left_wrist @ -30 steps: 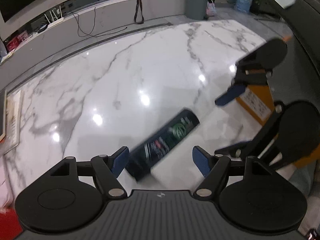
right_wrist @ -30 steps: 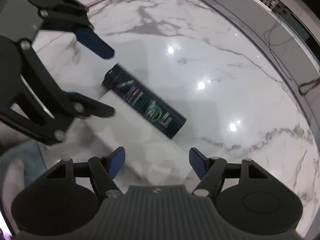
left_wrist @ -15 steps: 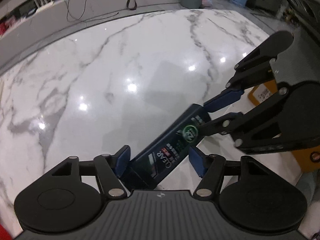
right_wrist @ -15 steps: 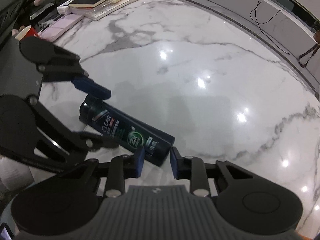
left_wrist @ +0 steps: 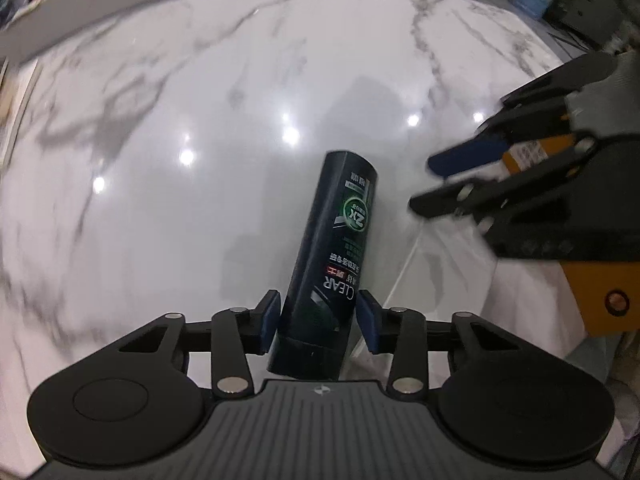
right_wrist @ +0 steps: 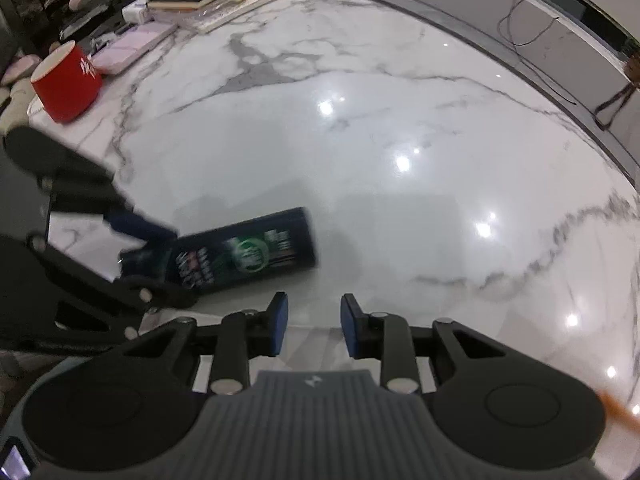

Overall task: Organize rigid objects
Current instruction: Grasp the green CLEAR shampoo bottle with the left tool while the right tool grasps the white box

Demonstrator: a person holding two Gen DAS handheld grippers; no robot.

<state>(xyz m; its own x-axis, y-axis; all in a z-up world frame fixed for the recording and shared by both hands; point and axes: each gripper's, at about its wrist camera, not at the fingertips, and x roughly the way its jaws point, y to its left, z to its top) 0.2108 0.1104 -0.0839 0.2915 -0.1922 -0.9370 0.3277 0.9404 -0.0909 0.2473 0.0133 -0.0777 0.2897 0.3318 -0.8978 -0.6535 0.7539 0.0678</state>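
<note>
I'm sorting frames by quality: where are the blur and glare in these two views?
Left wrist view: the shampoo bottle held in the left gripper is sharp, label readable, while the marble table and right gripper are motion-smeared. Right wrist view: the bottle is smeared, the right gripper's own fingers are crisp. Both views show ceiling-light glare spots on the marble and fisheye bending at the edges.

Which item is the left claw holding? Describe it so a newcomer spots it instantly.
On the glossy white marble tabletop, look near the front edge, at the left claw. Clamped between its blue pads is a dark, tall plastic shampoo bottle with a green "2X" badge, unlike the red cup at the far corner.
</note>
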